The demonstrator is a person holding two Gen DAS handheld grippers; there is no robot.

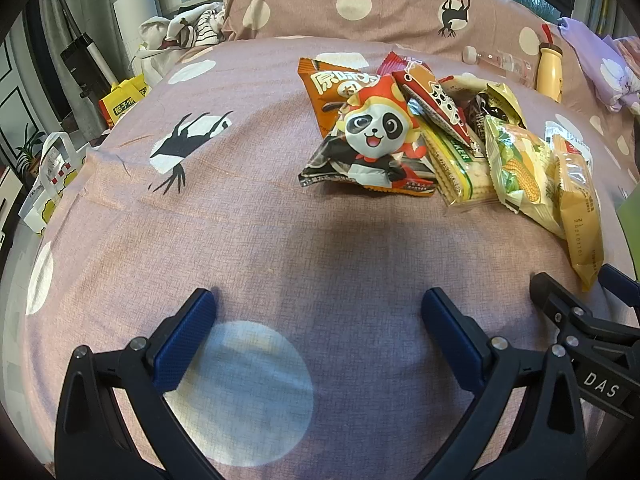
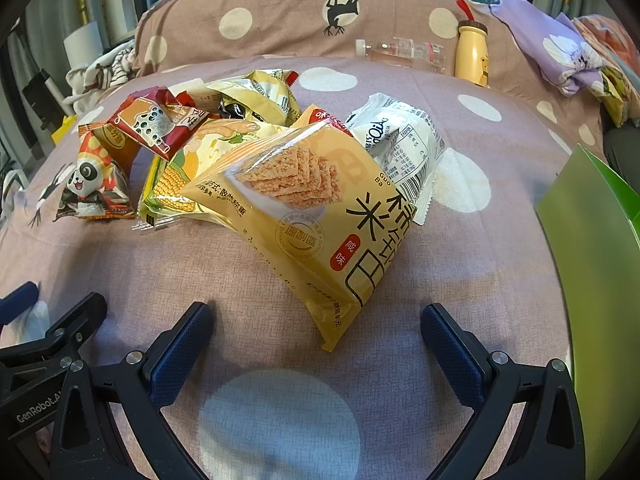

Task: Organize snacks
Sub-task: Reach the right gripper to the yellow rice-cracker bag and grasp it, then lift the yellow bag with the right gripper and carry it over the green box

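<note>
A heap of snack packets lies on a pink dotted bedspread [image 1: 240, 232]. In the left wrist view the panda packet [image 1: 372, 148] is at the front of the heap, with a cracker pack [image 1: 456, 164] and a corn packet [image 1: 524, 172] to its right. My left gripper [image 1: 318, 312] is open over bare cloth, well short of the panda packet. In the right wrist view a yellow rice-cracker bag [image 2: 308, 216] lies closest, its corner just ahead of my right gripper [image 2: 316, 324], which is open and holds nothing. A white packet [image 2: 404, 148] lies behind it.
A green box [image 2: 592, 248] stands at the right edge of the bed. A yellow bottle [image 2: 472, 52] and a clear bottle [image 2: 400, 50] lie by the pillow [image 2: 280, 12]. Bags and clutter [image 1: 52, 176] sit off the bed's left side. The right gripper's body [image 1: 580, 320] shows beside my left one.
</note>
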